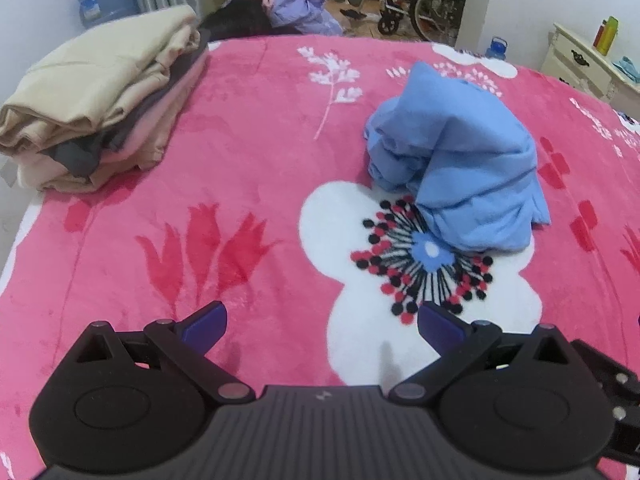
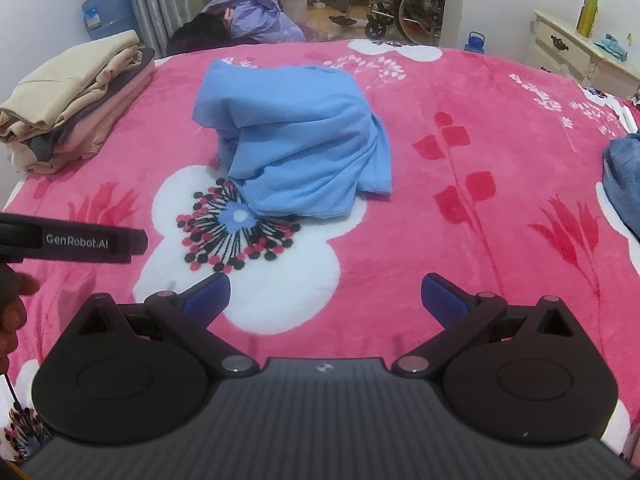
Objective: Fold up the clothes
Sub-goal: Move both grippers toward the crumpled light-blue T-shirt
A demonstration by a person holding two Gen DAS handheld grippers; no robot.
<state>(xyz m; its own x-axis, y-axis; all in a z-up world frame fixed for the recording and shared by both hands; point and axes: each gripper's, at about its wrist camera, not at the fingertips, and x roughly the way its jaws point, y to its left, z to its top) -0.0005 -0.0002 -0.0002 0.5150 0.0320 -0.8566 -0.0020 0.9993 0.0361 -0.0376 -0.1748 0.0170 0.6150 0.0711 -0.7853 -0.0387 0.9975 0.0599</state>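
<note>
My left claw [image 1: 322,326] hangs open over the pink flowered blanket [image 1: 248,168] on the bed, holding nothing. My right claw [image 2: 325,298] is open and empty too, low over the white flower print. The crumpled blue garment [image 2: 298,148] lies in a heap ahead of both claws, on the far edge of that flower, apart from them. A stack of folded clothes [image 1: 92,108], beige on top, sits at the bed's far left

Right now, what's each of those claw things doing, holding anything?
Left gripper: open, holding nothing, above the blanket.
Right gripper: open, holding nothing; the blue garment lies ahead, untouched.
</note>
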